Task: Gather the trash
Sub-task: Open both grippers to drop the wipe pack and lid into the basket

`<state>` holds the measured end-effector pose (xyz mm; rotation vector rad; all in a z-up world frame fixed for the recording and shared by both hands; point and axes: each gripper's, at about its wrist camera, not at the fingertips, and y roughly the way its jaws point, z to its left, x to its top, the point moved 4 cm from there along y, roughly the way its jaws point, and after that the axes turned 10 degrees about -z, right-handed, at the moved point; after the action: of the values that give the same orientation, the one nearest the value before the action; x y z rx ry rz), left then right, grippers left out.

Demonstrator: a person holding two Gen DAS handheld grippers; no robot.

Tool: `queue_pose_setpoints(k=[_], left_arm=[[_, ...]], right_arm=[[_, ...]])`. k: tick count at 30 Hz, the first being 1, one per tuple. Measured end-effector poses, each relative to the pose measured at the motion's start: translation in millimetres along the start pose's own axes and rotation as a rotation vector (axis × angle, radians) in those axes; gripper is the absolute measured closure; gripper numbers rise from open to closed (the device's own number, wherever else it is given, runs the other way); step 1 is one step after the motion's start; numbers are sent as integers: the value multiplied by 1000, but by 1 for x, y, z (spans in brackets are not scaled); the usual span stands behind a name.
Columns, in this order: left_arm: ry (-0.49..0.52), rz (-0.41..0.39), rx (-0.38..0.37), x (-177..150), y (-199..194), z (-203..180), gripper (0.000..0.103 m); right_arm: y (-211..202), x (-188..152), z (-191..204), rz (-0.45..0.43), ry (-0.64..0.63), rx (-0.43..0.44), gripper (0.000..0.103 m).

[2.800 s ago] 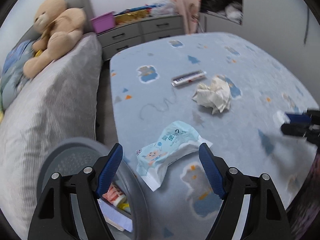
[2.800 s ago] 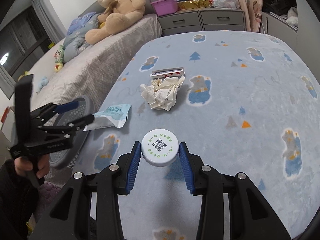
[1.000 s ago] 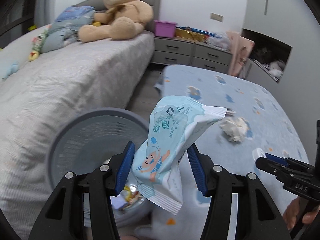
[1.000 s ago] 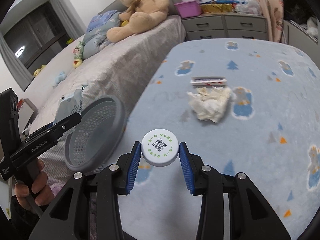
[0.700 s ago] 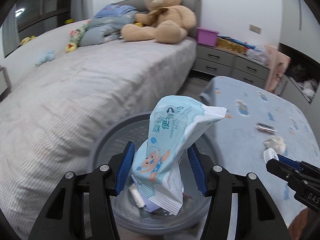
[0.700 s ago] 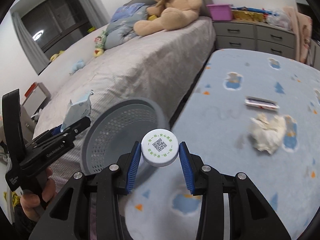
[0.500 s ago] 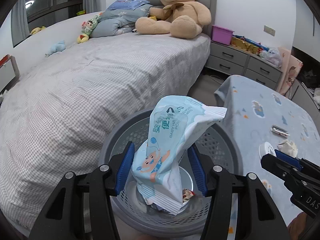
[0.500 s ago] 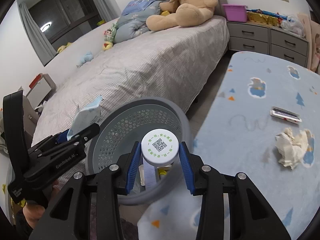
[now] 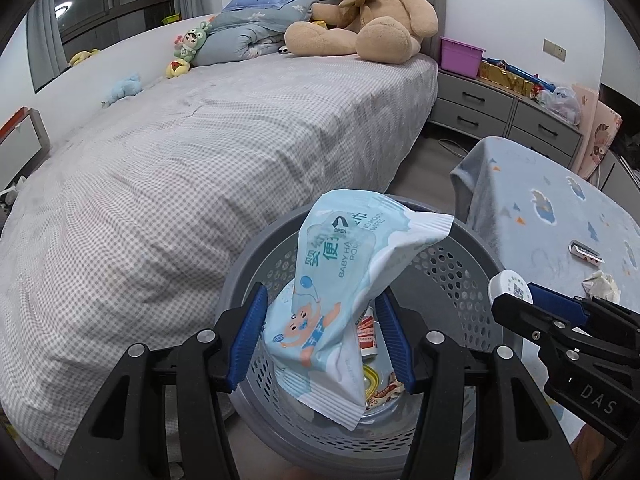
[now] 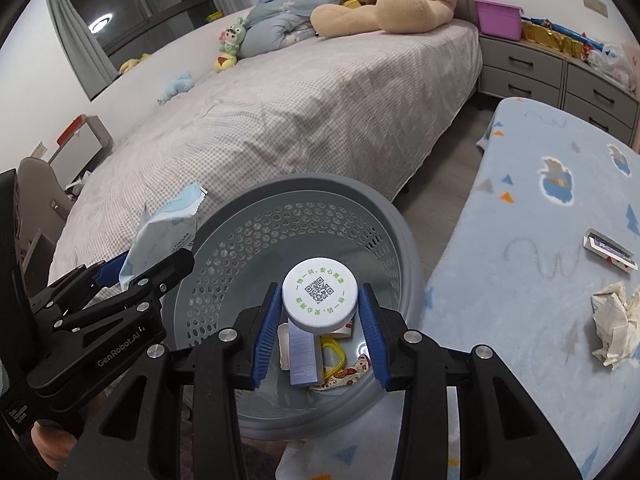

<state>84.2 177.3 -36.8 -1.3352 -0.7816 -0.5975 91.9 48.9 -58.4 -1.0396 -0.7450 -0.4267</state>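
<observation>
My left gripper [image 9: 320, 334] is shut on a light blue baby wipes pack [image 9: 344, 280] and holds it above the grey perforated trash basket [image 9: 452, 276]. My right gripper [image 10: 319, 334] is shut on a white round lid with a QR code [image 10: 319, 295], held over the basket [image 10: 280, 224]. The basket holds several wrappers and a small box [image 10: 304, 354]. In the right wrist view the left gripper [image 10: 132, 272] with the pack [image 10: 164, 232] is at the basket's left rim. A crumpled paper ball [image 10: 614, 326] and a flat wrapper [image 10: 610, 250] lie on the blue blanket-covered table [image 10: 540, 240].
A bed with a grey checked sheet [image 9: 180, 152] stands behind the basket, with a teddy bear [image 9: 360, 8] and toys on it. Grey drawers [image 9: 500, 112] with clutter stand along the far wall. The table is to the right of the basket.
Both grippers have swung left from the table to above the basket, each still holding its item. The basket now sits centred below both.
</observation>
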Motion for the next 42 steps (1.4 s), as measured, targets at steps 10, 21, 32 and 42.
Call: queue_pose_setpoints(k=[10, 21, 32, 42], left_arm=[[-11, 10, 25, -1, 2, 5, 32], [-39, 14, 30, -1, 3, 11, 32], [-35, 13, 29, -2, 3, 9, 30], [-34, 5, 20, -2, 0, 7, 30]], right_arm=[[-5, 6, -1, -30, 5, -12, 54], [-8, 2, -5, -32, 24, -21, 54], [-11, 0, -7, -40, 28, -31, 52], [-19, -4, -9, -46, 28, -47, 51]])
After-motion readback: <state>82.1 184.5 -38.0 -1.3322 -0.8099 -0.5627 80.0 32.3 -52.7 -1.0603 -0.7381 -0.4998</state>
